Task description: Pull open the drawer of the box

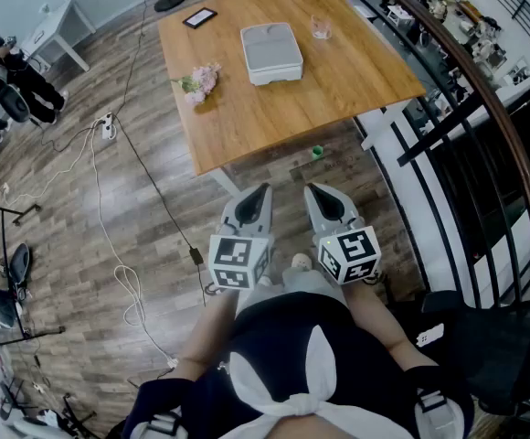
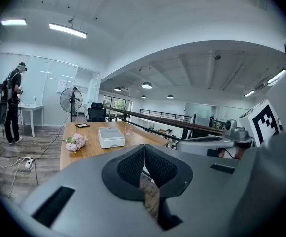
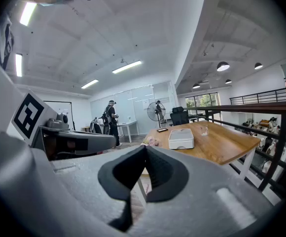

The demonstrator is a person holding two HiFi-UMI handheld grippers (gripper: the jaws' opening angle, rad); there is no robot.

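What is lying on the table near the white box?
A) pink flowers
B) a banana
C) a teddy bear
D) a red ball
A: a bunch of pink flowers lies on the wooden table, a little to the left of the white box in the head view.

- Readable words, brand names, numbers: none in any view.
- Square black-and-white coded markers, no letters: on the cubes of the left gripper [image 1: 263, 190] and right gripper [image 1: 312, 190], lower centre of head view.
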